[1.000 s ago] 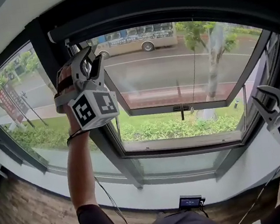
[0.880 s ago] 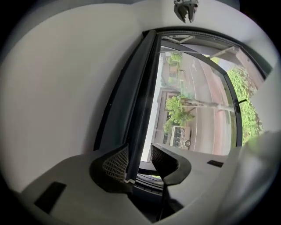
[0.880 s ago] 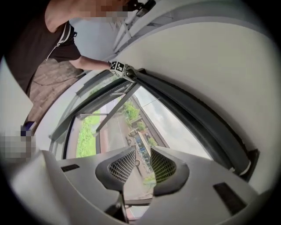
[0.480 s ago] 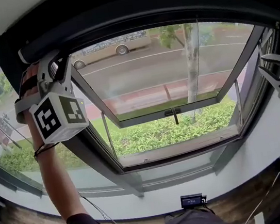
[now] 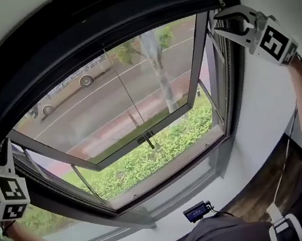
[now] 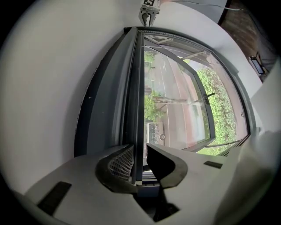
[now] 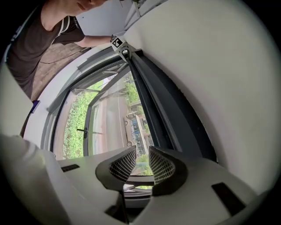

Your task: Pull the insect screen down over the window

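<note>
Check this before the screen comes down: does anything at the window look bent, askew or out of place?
Nothing stands out. The dark grey window frame looks undamaged, the glass sash is swung outward at its bottom, and the black screen housing along the top runs in line with the frame, screen not yet drawn.

Left tool (image 6: 139,151), right tool (image 7: 141,154): two. Window (image 5: 116,152): one.

No readable text, lettering on the bus (image 5: 69,84) outside too blurred
</note>
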Tool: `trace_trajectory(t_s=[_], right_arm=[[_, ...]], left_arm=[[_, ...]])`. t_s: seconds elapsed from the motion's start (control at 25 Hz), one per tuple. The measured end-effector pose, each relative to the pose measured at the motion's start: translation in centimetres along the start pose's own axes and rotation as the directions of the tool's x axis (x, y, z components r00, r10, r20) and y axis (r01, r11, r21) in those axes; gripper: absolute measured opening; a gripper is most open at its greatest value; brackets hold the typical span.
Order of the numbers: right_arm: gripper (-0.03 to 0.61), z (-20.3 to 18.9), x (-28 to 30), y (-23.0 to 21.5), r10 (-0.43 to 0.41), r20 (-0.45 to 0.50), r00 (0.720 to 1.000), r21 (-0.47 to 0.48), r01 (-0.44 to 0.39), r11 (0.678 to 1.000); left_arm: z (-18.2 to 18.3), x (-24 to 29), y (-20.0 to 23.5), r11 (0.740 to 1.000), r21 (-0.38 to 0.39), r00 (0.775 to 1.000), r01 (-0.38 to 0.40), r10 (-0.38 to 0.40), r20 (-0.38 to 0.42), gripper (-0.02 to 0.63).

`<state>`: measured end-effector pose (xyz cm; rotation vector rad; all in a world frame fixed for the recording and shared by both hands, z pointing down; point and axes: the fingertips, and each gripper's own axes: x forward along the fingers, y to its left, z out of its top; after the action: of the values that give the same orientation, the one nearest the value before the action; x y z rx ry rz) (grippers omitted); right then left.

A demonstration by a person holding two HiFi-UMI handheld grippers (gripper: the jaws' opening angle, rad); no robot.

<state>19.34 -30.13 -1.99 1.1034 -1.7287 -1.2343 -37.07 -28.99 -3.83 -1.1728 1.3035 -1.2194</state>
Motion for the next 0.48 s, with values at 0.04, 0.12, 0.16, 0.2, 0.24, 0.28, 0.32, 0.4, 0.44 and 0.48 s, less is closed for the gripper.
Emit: trace_trajectory(t_s=[0.04, 0.12, 0.16, 0.2, 0.24, 0.28, 0.32, 0.4, 0.44, 0.48], right_arm=[[0.094, -0.4, -0.1, -0.2, 0.009, -0.005, 1.000, -0.023, -0.009, 1.000], [0.094, -1.1, -0.5, -0.6, 0.023, -0.015, 1.000, -0.082, -0.024, 0.996], [0.094, -1.4, -0.6, -0.7, 0.024, -0.020, 0.999, -0.096, -0.026, 0.995], [0.094, -1.7, -0.7, -0.8, 0.023, -0.025, 0.999, -0.102, -0.026, 0.994], [0.094, -1.9, -0.6, -0.9, 0.020, -0.030, 0.999, -0.100, -0.023, 0.995], [0.094, -2.1, -0.6, -1.0, 0.016, -0.035, 0.999, -0.094, -0.019, 0.995], [0.094, -2.4, -0.5, -1.1, 0.011, -0.040, 0.999, -0.084, -0.014, 0.996], [0.094, -2.8, -0.3, -1.2, 0.000, -0.050, 0.999, -0.057, -0.003, 0.998], [0.094, -3.1, -0.2, -1.3, -0.005, -0.055, 0.998, -0.042, 0.003, 0.999], [0.094, -3.4, -0.1, -1.3, -0.010, -0.061, 0.998, -0.026, 0.008, 1.000]], left_arm=[[0.4, 0.2, 0.0, 1.000, 0.000, 1.000, -0.008, 0.008, 0.014, 0.083], [1.8, 1.1, 0.0, 1.000, -0.009, 0.998, -0.023, 0.023, 0.059, 0.109], [2.5, 1.4, -0.1, 0.999, -0.020, 0.997, -0.025, 0.026, 0.076, 0.117], [3.0, 1.4, -0.1, 0.999, -0.033, 0.996, -0.024, 0.027, 0.086, 0.120], [3.2, 1.1, -0.2, 0.999, -0.044, 0.996, -0.023, 0.027, 0.090, 0.119], [3.3, 0.8, -0.3, 0.998, -0.050, 0.996, -0.024, 0.028, 0.083, 0.120], [3.1, 0.6, -0.2, 0.998, -0.048, 0.998, -0.030, 0.033, 0.062, 0.118], [2.3, 0.7, 0.1, 0.999, -0.023, 0.999, -0.043, 0.043, 0.005, 0.117], [2.1, 0.8, 0.2, 0.999, -0.013, 0.999, -0.043, 0.043, -0.013, 0.114], [2.0, 0.9, 0.3, 0.999, -0.014, 0.999, -0.040, 0.040, -0.018, 0.088]])
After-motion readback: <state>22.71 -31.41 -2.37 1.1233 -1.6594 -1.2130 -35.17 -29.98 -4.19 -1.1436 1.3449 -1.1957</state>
